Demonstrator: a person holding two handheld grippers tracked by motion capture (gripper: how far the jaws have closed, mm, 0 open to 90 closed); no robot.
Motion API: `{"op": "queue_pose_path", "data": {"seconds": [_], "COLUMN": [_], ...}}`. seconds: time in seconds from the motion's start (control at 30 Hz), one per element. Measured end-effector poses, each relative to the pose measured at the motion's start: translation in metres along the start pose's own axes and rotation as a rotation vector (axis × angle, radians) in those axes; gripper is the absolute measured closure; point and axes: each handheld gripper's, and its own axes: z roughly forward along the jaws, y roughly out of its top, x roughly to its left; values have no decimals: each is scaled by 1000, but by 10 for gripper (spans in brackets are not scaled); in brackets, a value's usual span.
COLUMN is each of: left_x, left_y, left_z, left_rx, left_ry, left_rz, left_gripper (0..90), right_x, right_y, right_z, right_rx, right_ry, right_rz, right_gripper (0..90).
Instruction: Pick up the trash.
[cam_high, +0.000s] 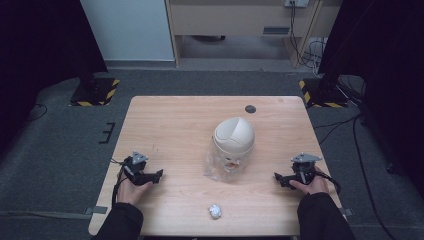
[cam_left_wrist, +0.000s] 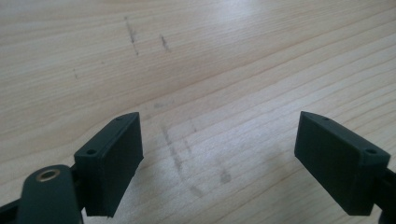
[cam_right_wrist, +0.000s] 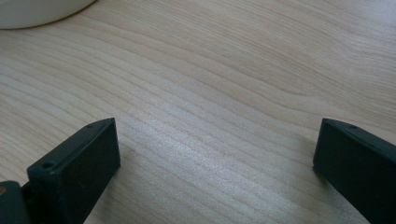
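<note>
- Helmet (cam_high: 234, 135): cream, dome up, mid-desk, a bit right of centre; sits on the far end of a clear bag. Its pale edge also shows top-left in the right gripper view (cam_right_wrist: 37, 11).
- Desk (cam_high: 170, 125): light wood, otherwise mostly bare; small dark round spot near the far edge.
- Bag (cam_high: 218, 167): clear plastic, crumpled, sticks out from under the helmet toward the person; something pale/orange inside, can't tell what.
- Left tongs (cam_high: 159, 174): resting low near the desk's left edge, tips aimed toward the bag, well apart from it. Jaws wide, nothing betw. them, just bare wood (cam_left_wrist: 219, 154).
- Right tongs (cam_high: 276, 176): resting on the right side, tips aimed inward, well apart from the helmet. Jaws wide, holding nothing (cam_right_wrist: 217, 158).
- Wad (cam_high: 214, 211): small white crumpled ball near the front edge, betw. the two hands.
- Step, my read: start pose, no reach begun, nothing gripped yet.
- Next move prob. needs both tongs brought in to the centre: one to steady or lift the helmet, the other to pinch the thin, slippery bag edge.
</note>
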Motion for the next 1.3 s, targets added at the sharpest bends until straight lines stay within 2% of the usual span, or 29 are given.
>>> {"op": "queue_pose_path", "data": {"seconds": [0.07, 0.23, 0.3, 0.4, 0.6, 0.8, 0.83, 0.9, 0.93, 1.07, 1.3], "left_x": [-1, -6, -8, -11, -14, -19, -22, -22, -24, -28, -32], "left_y": [1, 8, 9, 11, 16, 21, 24, 25, 27, 31, 37], "left_z": [-1, -9, -10, -12, -18, -24, -27, -29, -32, -37, -45], "left_rx": [-10, -71, -73, -77, -118, -159, -190, -197, -219, -245, -284], "left_ry": [-1, -19, -39, -54, -83, -107, -119, -123, -132, -131, -147], "left_rz": [4, 19, 20, 46, 45, 70, 74, 79, 85, 101, 94], "left_gripper": [149, 141, 141, 141, 129, 127, 127, 127, 127, 128, 132], "right_x": [0, 0, 0, 0, 0, 1, 1, 1, 1, 1, 1], "right_y": [0, 0, 0, 0, 0, 0, 0, 0, 0, 0, 0], "right_z": [0, 0, 0, 0, -1, -1, -1, -1, 0, 0, -1], "right_rx": [0, 0, 2, 2, 4, 3, 3, 3, 2, 1, 2], "right_ry": [0, 1, 3, 3, 4, 4, 4, 4, 3, 4, 4], "right_rz": [0, -1, -1, -1, -1, -1, -1, -1, -1, -2, -2], "right_gripper": [8, 8, 8, 8, 8, 8, 8, 8, 8, 8, 8]}}
